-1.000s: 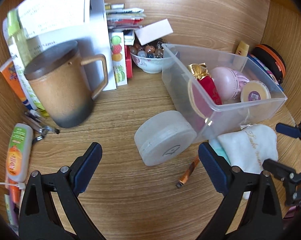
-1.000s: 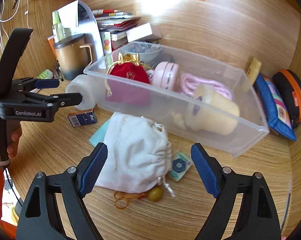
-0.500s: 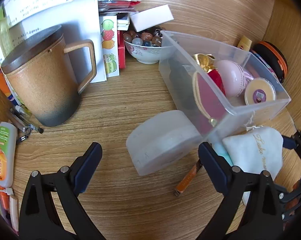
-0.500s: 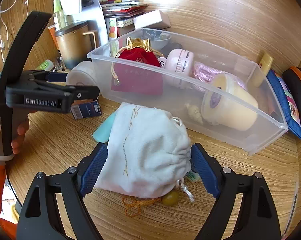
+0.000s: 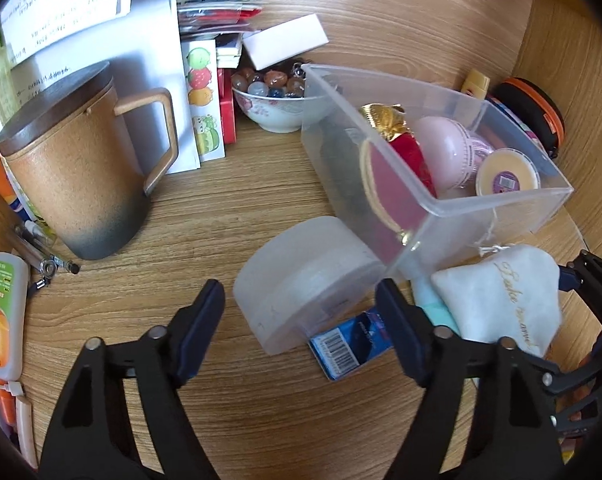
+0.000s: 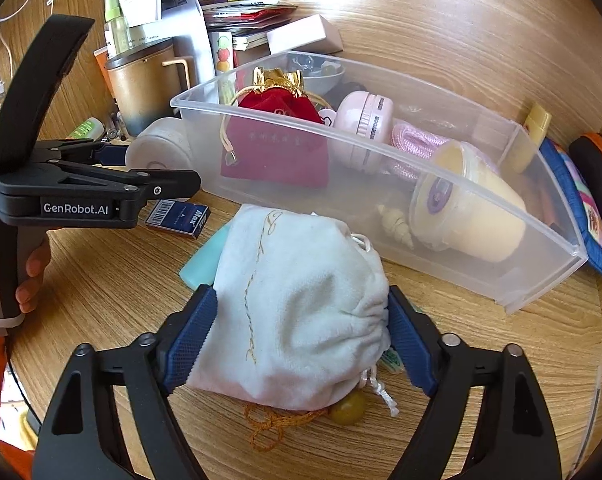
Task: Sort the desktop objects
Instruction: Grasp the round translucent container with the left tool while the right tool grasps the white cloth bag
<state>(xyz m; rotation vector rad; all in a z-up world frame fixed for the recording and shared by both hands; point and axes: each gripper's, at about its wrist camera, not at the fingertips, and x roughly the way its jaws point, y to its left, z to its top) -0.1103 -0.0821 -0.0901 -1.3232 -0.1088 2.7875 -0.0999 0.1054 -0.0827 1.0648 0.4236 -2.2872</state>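
Note:
A round white container (image 5: pixel 301 276) lies tilted against the clear plastic bin (image 5: pixel 501 204) and rests on a blue barcode box (image 5: pixel 353 344). My left gripper (image 5: pixel 301 320) straddles it with its jaws closing. The right pad is at its edge and a small gap shows at the left pad. A white drawstring pouch (image 6: pixel 301 300) lies on the desk in front of the bin (image 6: pixel 341 132). My right gripper (image 6: pixel 301 340) is closing on it, and both blue pads touch its sides. The bin holds a red pouch, a pink case, a pink cord and a cream tub.
A brown lidded mug (image 5: pixel 73 184), a bowl of beads (image 5: pixel 277 108) and stacked books stand at the back left. A tube (image 5: pixel 1 312) and pens lie at the left edge. An orange-black case (image 5: pixel 533 108) and a blue pouch (image 6: pixel 577 208) lie beyond the bin. A yellow bead on orange cord (image 6: pixel 347 414) pokes out under the pouch.
Both grippers came closer to their objects and their jaws narrowed. The right pads now touch the white pouch. The blue box has come into view under the round container.

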